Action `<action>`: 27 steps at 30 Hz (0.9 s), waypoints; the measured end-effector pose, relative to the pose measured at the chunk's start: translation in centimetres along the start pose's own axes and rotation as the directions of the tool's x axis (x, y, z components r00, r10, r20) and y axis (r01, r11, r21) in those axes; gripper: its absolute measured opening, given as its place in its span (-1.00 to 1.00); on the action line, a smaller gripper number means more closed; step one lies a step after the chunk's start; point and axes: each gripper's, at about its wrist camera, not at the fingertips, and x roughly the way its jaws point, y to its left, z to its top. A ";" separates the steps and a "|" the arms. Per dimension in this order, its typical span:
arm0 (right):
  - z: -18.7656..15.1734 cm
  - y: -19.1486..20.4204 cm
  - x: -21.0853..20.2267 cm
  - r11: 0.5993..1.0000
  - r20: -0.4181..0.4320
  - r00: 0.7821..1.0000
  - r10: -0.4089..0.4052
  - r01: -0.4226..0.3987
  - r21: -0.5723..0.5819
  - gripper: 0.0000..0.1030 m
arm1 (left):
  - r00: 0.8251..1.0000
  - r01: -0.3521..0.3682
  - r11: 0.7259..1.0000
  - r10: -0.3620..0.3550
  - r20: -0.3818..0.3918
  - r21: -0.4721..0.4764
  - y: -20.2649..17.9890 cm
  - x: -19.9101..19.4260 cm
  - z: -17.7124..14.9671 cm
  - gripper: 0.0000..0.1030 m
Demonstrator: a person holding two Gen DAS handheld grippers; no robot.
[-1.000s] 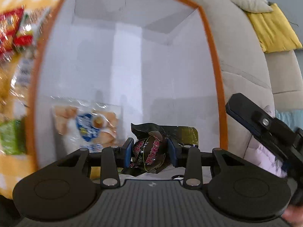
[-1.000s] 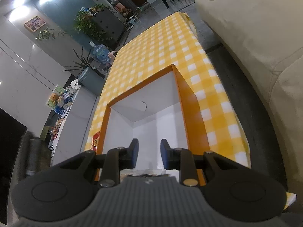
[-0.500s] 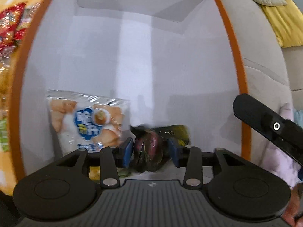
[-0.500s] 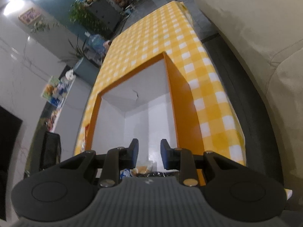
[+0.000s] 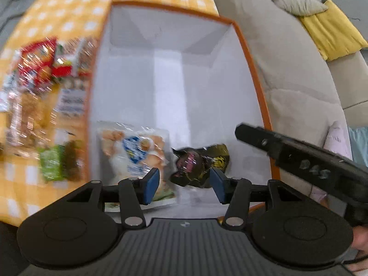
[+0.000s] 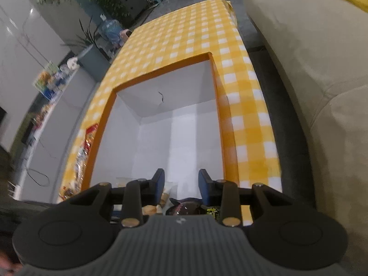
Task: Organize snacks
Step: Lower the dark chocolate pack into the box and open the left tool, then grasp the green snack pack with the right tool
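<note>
From the left wrist view, the left gripper point(image 5: 184, 185) points down into an orange-rimmed white box point(image 5: 257, 87) that sits on a yellow checked tablecloth point(image 5: 69, 4). Its jaws are opening, with the blue pads apart and pressing on nothing; a dark snack packet point(image 5: 197, 168) lies on the box floor in line with the gap, near the box's front wall. Just beside it, towards the box's left wall, lies a clear packet with a blue label point(image 5: 133, 151). Outside the box's left wall, blurred snack packets point(image 5: 43, 105) lie spread over the cloth. The right gripper's black finger point(image 5: 299, 154) reaches across the box's right rim, and a beige sofa point(image 5: 287, 69) stands beyond that rim. From the right wrist view, the right gripper point(image 6: 181, 185) hangs over the same box point(image 6: 99, 138), jaws opening, with nothing between the pads. Both packets point(image 6: 184, 208) show low at the box's near end, partly hidden by the gripper body.
</note>
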 end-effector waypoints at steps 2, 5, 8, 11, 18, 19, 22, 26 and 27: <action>-0.1 0.8 0.0 0.999 -0.013 0.999 -0.032 0.032 -0.027 -0.33 | 0.999 -0.025 1.000 0.025 0.038 0.002 0.6 -1.8 -0.1 0.18; -0.4 2.0 0.2 0.994 -0.041 0.995 -0.088 0.085 -0.067 -0.31 | 0.994 -0.069 0.998 0.070 0.086 -0.005 1.9 -3.9 -0.6 0.18; -1.0 3.1 0.3 0.988 -0.069 0.989 -0.133 0.126 -0.089 -0.26 | 0.990 -0.087 0.996 0.090 0.111 -0.034 3.5 -5.2 -0.8 0.18; -1.2 3.9 0.6 0.985 -0.099 0.981 -0.166 0.160 -0.064 -0.23 | 0.986 -0.079 0.995 0.088 0.143 -0.064 5.5 -6.8 -1.4 0.19; -1.3 8.0 -0.9 0.981 -0.069 0.982 -0.173 0.166 -0.100 0.02 | 0.970 -0.045 0.989 0.076 0.232 -0.137 10.0 -10.8 -2.5 0.27; -1.4 9.0 -1.3 0.979 -0.054 0.984 -0.172 0.165 -0.120 0.03 | 0.967 -0.043 0.987 0.080 0.243 -0.155 10.7 -11.3 -2.5 0.27; -1.7 11.9 -2.2 0.976 -0.006 0.990 -0.140 0.137 -0.167 0.04 | 0.960 -0.048 0.972 0.108 0.257 -0.229 13.3 -12.2 -2.6 0.28; -2.9 16.4 -2.0 0.967 0.047 0.998 -0.037 0.048 -0.251 0.05 | 0.959 -0.076 0.939 0.161 0.235 -0.335 17.5 -11.7 -2.8 0.29; -3.3 17.3 -1.6 0.964 0.037 0.999 -0.018 0.028 -0.265 0.05 | 0.955 -0.087 0.932 0.179 0.238 -0.351 18.6 -11.7 -3.0 0.29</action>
